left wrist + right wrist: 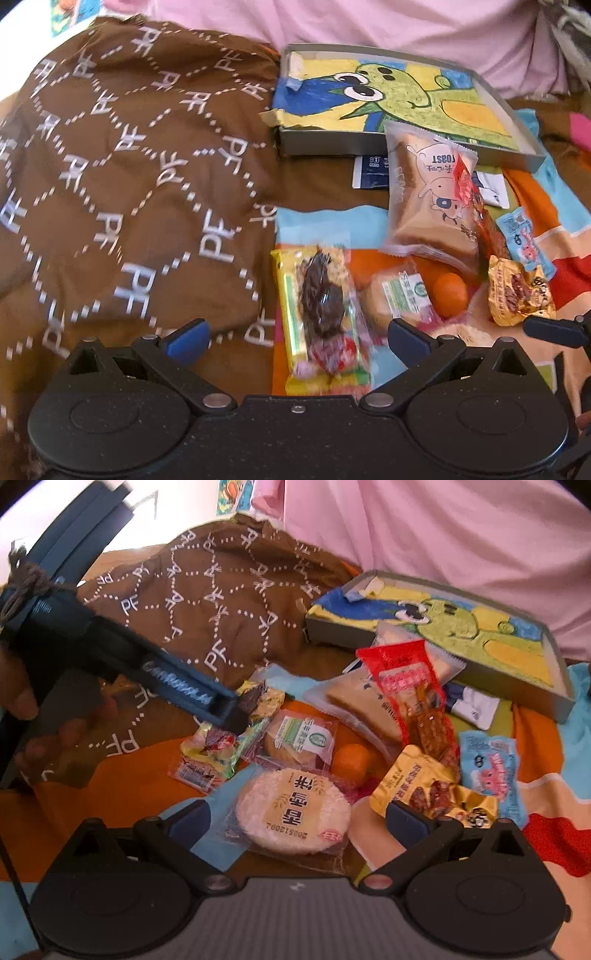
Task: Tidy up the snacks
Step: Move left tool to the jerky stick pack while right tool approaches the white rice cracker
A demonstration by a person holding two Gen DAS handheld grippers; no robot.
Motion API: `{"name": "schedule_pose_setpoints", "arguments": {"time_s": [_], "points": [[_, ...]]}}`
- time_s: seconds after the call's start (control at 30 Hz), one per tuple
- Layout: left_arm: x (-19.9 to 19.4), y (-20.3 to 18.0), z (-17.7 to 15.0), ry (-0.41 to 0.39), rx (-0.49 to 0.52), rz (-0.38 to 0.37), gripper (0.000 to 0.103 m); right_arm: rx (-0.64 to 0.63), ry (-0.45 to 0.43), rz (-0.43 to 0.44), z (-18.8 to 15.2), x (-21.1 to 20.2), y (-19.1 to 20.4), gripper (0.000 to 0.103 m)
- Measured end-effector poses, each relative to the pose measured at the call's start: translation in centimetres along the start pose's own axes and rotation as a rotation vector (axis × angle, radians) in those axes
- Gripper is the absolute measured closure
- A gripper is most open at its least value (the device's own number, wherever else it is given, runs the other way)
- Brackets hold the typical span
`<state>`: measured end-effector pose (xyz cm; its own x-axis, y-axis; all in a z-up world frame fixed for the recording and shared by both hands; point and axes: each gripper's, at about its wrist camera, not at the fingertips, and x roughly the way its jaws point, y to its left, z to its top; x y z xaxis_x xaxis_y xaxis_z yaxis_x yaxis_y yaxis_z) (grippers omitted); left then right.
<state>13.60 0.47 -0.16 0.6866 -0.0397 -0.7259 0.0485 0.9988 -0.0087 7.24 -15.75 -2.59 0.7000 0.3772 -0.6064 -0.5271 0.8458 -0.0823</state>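
A pile of wrapped snacks lies on a colourful cloth. In the left wrist view my left gripper (299,336) is open, and a yellow packet (321,314) holding a dark snack lies between its fingers. The right wrist view shows the left gripper's tip (238,714) over that yellow packet (210,753). My right gripper (299,818) is open around a round rice cracker packet (293,810), not closed on it. A shallow grey box (317,142) (513,690) lined with a dinosaur drawing sits behind the pile.
Around the pile lie a toast pack (432,206), red packet (406,679), golden packet (424,786), blue packet (487,768), small green-labelled cake (301,742) and a tangerine (349,762). A brown patterned quilt (129,166) is bunched at the left. Pink fabric (369,22) runs behind.
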Motion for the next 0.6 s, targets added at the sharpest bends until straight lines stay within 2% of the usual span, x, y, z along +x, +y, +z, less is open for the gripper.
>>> {"name": "schedule_pose_setpoints", "arguments": {"time_s": [0.13, 0.17, 0.27, 0.37, 0.6], "points": [[0.6, -1.0, 0.7, -0.025, 0.041, 0.011, 0.002, -0.016, -0.004, 0.008, 0.1, 0.8, 0.1, 0.006], [0.8, -1.2, 0.8, -0.029, 0.044, 0.014, 0.003, -0.018, 0.004, 0.008, 0.2, 1.2, 0.1, 0.010], [1.4, -1.5, 0.9, -0.009, 0.032, 0.002, 0.009, 0.015, 0.032, 0.016, 0.2, 1.9, -0.3, 0.019], [1.9, -1.3, 0.8, 0.011, 0.018, -0.027, 0.016, 0.055, 0.024, 0.015, 0.1, 1.9, -1.0, 0.024], [2.3, -0.2, 0.2, 0.010, -0.062, -0.104, 0.028, 0.109, -0.006, -0.006, -0.6, 0.6, -1.9, 0.025]]}}
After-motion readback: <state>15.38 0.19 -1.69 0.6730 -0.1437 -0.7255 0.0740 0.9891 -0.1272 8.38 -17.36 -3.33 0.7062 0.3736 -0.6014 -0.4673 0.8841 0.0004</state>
